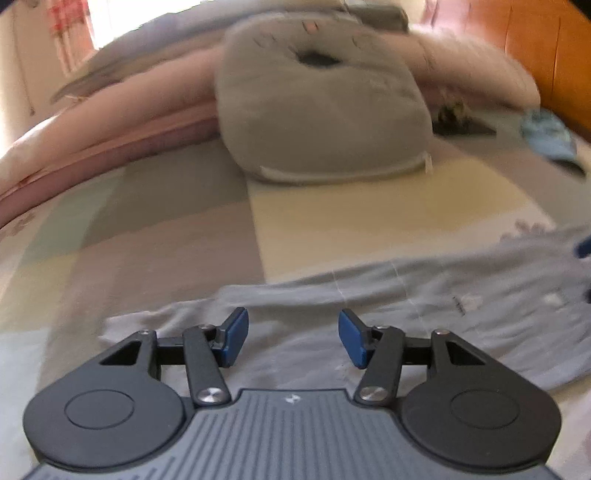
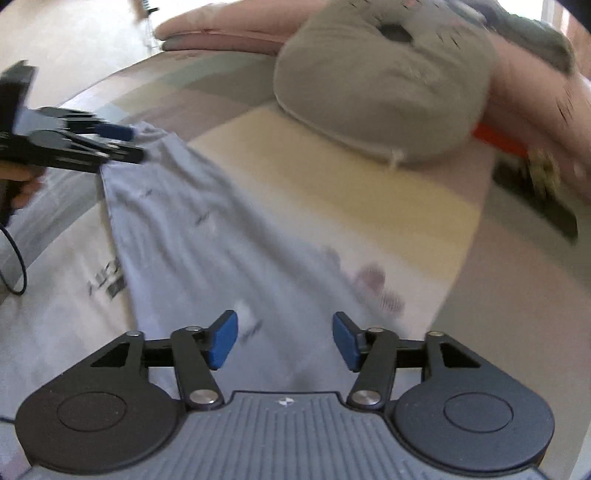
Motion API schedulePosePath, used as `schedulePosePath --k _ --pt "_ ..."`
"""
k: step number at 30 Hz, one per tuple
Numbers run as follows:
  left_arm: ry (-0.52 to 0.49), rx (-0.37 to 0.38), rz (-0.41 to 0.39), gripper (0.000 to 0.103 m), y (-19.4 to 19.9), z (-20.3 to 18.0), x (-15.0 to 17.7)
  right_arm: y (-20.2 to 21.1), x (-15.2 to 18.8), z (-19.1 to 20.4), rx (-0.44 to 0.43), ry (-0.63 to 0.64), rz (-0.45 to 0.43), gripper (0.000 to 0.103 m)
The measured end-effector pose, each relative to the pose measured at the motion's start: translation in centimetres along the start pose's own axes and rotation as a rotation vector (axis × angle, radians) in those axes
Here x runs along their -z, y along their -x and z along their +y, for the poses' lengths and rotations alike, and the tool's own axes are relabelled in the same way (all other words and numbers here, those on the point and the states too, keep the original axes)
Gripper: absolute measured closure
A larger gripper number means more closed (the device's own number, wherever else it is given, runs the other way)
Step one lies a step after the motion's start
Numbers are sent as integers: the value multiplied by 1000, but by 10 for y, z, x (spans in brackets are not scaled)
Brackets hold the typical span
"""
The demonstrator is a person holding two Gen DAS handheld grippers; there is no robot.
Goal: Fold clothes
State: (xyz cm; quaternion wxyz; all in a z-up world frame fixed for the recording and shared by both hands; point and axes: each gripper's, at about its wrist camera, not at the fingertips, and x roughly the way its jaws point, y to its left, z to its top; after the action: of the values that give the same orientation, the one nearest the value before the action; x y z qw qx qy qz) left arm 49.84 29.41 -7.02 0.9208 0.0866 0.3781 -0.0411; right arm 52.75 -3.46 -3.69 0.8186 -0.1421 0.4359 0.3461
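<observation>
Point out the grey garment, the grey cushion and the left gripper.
grey garment (image 2: 207, 221): right wrist view, middle of the spread cloth.
grey cushion (image 1: 321, 122): left wrist view, front face.
left gripper (image 1: 293, 338): left wrist view, open gap midway between the blue fingertips.

Daylight is coming in from a blown-out window (image 1: 107, 26) at the upper left of the left view, washing that corner white. The scene is bright but soft, casting no hard shadows. Motion blur is smearing the cushion (image 1: 321, 110), the pink bedding (image 2: 535, 92) and the grey shirt (image 2: 207, 236), while each gripper's own body is staying sharp. Fisheye distortion is bending the bed (image 1: 166, 229) edges and darkening the frame corners.
</observation>
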Motion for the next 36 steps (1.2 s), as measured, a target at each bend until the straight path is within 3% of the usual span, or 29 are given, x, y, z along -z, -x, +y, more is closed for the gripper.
schedulePosePath --k 2,4,6,8,12,13,14,15,18,19,21,23,25,28,32,34,36 --pt "44 24 9 45 -4 8 7 4 14 -3 -10 -47 6 36" --pt "151 56 16 44 1 31 16 3 25 -8 3 -87 19 34" --pt "243 32 24 46 11 58 24 2 34 -14 10 -117 19 32" --pt "338 29 7 45 18 82 27 4 38 -16 -19 -132 0 24" --pt "490 161 -51 35 10 108 27 2 39 -12 -22 -117 -9 17" --pt "488 126 -25 34 0 111 27 1 39 -11 -20 -115 -9 16" --pt "482 88 -7 48 -7 114 26 1 39 -11 -17 -114 -9 15" --pt "465 44 -6 55 -8 118 26 1 39 -10 -15 -113 -8 15" --pt "484 1 0 59 -3 127 25 4 40 -14 -16 -132 -12 15" --pt "465 -21 1 58 1 123 24 4 41 -16 -20 -138 -16 15" --pt "413 -55 -1 48 11 111 19 4 42 -19 -27 -145 -21 15" --pt "338 -17 -32 34 18 95 15 3 41 -19 -33 -156 -22 11" --pt "244 5 -17 33 18 80 18 1 40 -17 -34 -153 -22 7" --pt "116 -79 77 31 9 63 32 -1 40 -12 -21 -132 -20 5" --pt "145 -64 91 33 26 67 37 4 42 -11 24 -122 -14 5" --pt "72 -81 75 33 34 52 27 11 42 -14 52 -144 -28 5" --pt "39 -22 32 31 37 38 18 18 41 -23 81 -191 -58 4"
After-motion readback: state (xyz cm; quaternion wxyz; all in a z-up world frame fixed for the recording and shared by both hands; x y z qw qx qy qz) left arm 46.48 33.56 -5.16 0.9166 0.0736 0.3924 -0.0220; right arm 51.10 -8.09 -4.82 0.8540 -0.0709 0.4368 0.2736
